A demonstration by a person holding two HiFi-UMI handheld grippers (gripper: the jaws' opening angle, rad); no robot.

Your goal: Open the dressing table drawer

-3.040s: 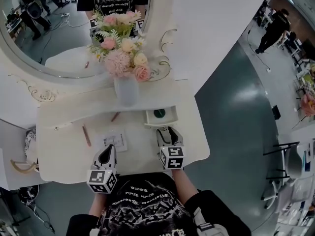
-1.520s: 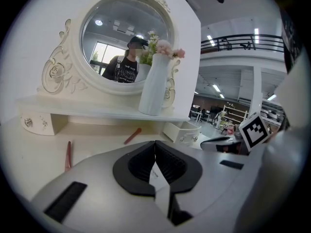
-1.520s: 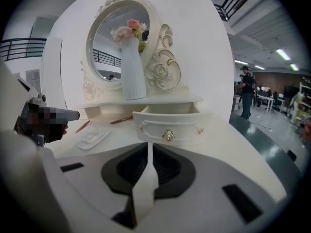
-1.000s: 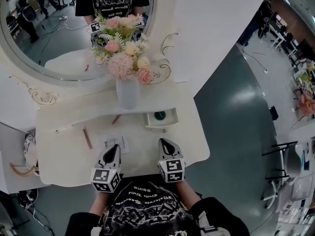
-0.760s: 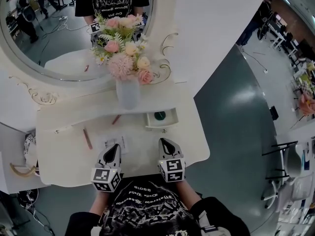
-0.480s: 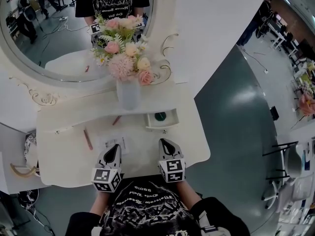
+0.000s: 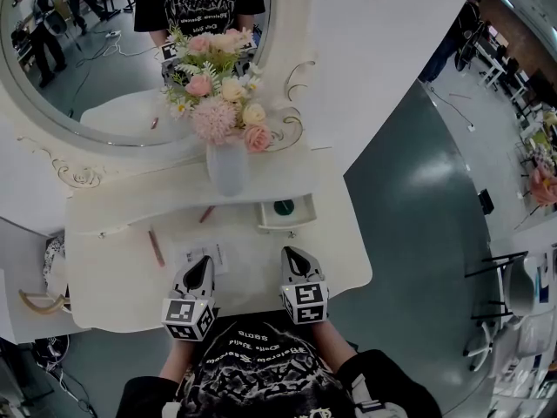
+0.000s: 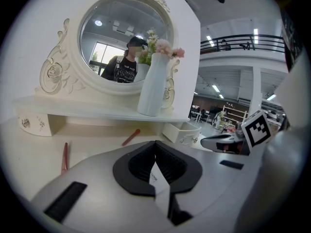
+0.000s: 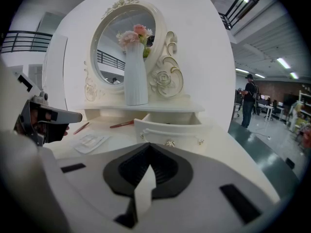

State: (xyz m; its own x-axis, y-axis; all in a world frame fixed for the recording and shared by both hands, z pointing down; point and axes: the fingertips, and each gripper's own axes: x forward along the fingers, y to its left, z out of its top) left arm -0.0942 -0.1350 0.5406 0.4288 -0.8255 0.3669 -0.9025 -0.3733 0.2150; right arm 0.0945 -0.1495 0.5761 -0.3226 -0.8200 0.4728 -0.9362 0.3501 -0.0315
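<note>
The drawer (image 7: 285,212) stands pulled out from under the raised shelf (image 7: 130,200), over toward the right edge of the table (image 7: 113,281), its knobbed front facing the person. It is out far enough that a dark green round thing (image 7: 283,205) shows on its floor, so I'd judge the opening done, or as good as done.

Straight in front of it, near but clear of the front panel, sits the right tool (image 7: 290,252). Its nose is aimed at the drawer and its jaws are pressed together with nothing between them. To me that looks like a tool at rest, not one lining up a pull.

The left tool (image 7: 200,261) is level with it toward the left, also by the table's front edge, and is likewise closed and empty. A small paper packet (image 7: 211,255) lies just by its tip; I can't tell whether they touch. Both tools are low and near the front edge, which keeps them out of the drawer's path.

A white vase (image 7: 226,168) of flowers (image 7: 218,94) stands on the shelf just left of the drawer, before the round mirror (image 7: 104,50). Any further pull would want to be gentle and straight toward the front edge. Two reddish pencils lie well apart from the drawer, one (image 7: 156,247) on the left half and one (image 7: 206,213) by the shelf's edge.
</note>
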